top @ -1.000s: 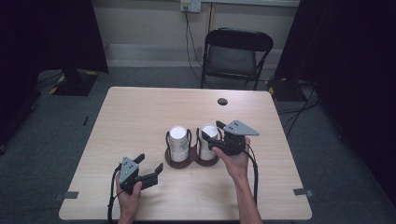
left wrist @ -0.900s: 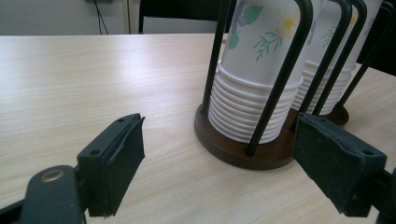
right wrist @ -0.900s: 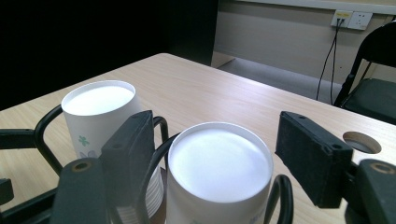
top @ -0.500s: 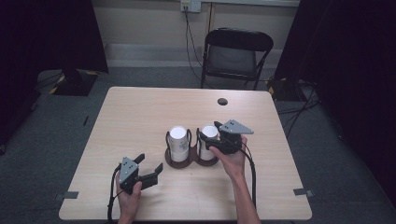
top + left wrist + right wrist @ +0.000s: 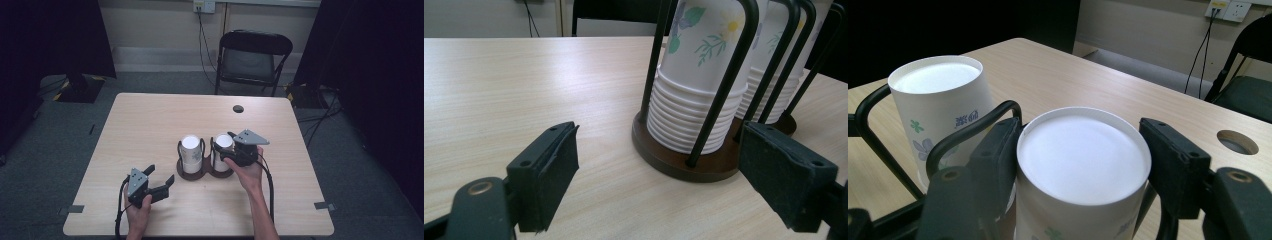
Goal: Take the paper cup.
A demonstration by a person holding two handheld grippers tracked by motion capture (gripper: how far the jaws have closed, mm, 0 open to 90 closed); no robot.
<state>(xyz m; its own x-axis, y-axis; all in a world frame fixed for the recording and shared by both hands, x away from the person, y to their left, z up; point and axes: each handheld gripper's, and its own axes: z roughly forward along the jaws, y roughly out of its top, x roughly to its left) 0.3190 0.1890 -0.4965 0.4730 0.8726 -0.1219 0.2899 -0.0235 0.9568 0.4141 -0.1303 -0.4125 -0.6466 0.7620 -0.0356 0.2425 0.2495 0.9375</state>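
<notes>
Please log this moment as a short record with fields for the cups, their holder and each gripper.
holder: dark two-slot cup rack with black wire hoops, on the wooden table
left slot: stack of upside-down paper cups
right slot: second upside-down cup stack
right gripper: jaws have just been closing, pads pressed on either side of the top cup of the right stack
left gripper: open, nothing between its jaws, near the table's front edge, pointing at the rack
</notes>
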